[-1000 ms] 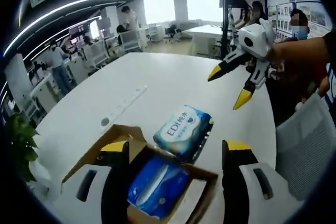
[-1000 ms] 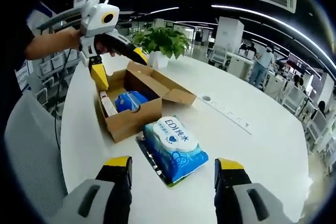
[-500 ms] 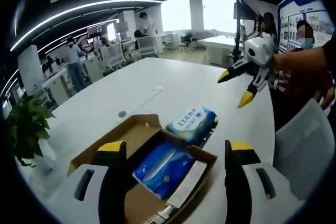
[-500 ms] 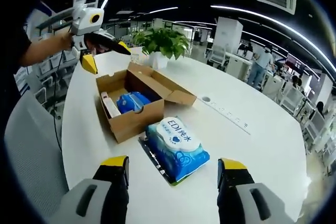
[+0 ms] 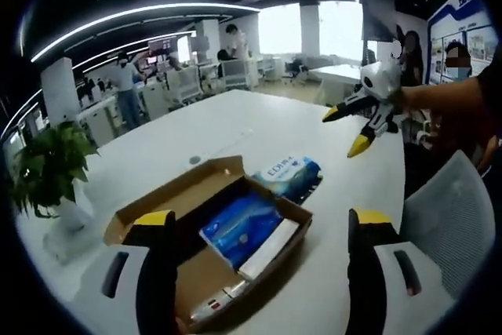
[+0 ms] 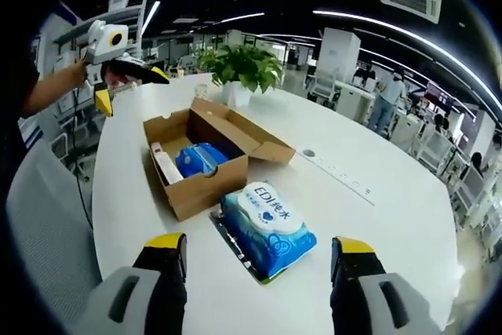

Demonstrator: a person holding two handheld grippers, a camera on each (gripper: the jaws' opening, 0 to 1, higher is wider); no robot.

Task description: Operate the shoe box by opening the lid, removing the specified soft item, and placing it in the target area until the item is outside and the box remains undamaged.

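An open brown shoe box (image 5: 176,194) rests on the white table, its lid flap folded out. Inside lie a blue soft pack (image 5: 239,229) and a slim white item (image 5: 271,247). A blue wet-wipes pack (image 5: 290,176) lies on the table just beyond the box. My left gripper (image 5: 263,217) hovers open above the box's near end, holding nothing. In the right gripper view the box (image 6: 208,190) stands behind the wipes pack (image 6: 267,221), and the blue pack (image 6: 200,158) shows inside. My right gripper (image 6: 259,242) is open, short of the wipes pack. The left gripper (image 6: 132,90) hangs beyond the box.
A potted plant (image 6: 239,64) stands at the table edge past the box. A white power strip (image 6: 337,178) runs along the table's middle. A grey chair (image 5: 447,209) sits by the table. The right gripper (image 5: 357,123) is held above the far side. People stand further back.
My left gripper has drawn back and up from the box, so more of the box's inside shows. My right gripper has backed off slightly. Box and wipes pack have stayed put.
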